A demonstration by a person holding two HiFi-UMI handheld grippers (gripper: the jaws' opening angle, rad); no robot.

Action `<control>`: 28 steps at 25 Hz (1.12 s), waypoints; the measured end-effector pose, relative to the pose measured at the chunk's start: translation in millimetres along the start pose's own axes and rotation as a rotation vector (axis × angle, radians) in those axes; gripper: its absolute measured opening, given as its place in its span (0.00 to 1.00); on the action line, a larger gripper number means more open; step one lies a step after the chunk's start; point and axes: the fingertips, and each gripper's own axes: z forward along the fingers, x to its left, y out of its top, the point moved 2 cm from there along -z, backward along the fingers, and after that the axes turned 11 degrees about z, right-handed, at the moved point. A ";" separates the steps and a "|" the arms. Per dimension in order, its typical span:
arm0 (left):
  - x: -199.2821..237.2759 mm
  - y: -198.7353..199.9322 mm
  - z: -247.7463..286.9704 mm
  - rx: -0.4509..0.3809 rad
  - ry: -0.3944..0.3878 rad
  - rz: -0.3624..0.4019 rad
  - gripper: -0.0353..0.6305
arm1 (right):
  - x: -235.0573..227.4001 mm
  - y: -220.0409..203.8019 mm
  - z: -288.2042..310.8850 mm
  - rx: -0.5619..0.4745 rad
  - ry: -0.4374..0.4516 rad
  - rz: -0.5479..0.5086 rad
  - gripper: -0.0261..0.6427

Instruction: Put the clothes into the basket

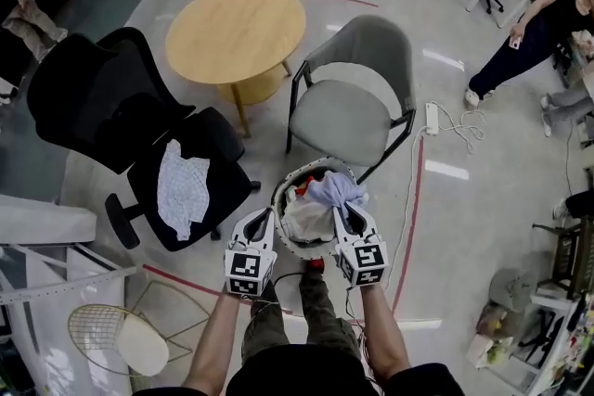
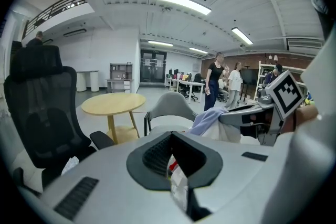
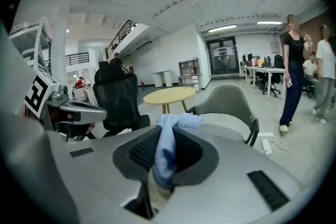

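Black first, being the biggest item: a black mesh office chair stands at the left of the head view, with a round wooden table behind it and a grey padded chair to the right. A person in dark clothes stands well apart, far right.

View differences:
- Only the head view gives me the white round basket, on the floor just in front of the grey padded chair. In both gripper views each gripper's own body blocks it.
- Only the head view plainly shows the white patterned cloth lying on the black chair's seat, outside the basket.
- The left gripper view shows the right claw from the side, with its cloth draped over pale fabric.

Basket contents: pale crumpled clothes and something red near the far rim.

The right gripper is clamped on a light blue cloth, bunched between its pads and held directly over the basket's right side.

The left gripper sits at the basket's left rim, jaws narrow. White and red material shows in the slit. I cannot tell whether it is pinched or merely seen through the gap.
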 end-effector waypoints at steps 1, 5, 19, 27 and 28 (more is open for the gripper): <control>-2.2 -5.7 4.0 0.007 -0.005 -0.003 0.06 | -3.4 -7.8 4.4 0.009 0.000 0.008 0.15; -12.6 -35.0 17.7 0.048 -0.020 -0.024 0.06 | -15.3 -44.2 19.6 0.057 0.007 0.027 0.15; -28.6 -136.9 61.7 0.160 -0.036 -0.093 0.06 | -64.7 -164.9 75.3 0.225 -0.015 0.034 0.16; -36.1 -170.0 70.8 0.202 -0.045 -0.113 0.06 | -81.3 -206.3 82.0 0.283 -0.039 0.048 0.16; -37.7 -170.6 71.9 0.203 -0.048 -0.112 0.06 | -82.7 -206.9 82.7 0.282 -0.040 0.051 0.17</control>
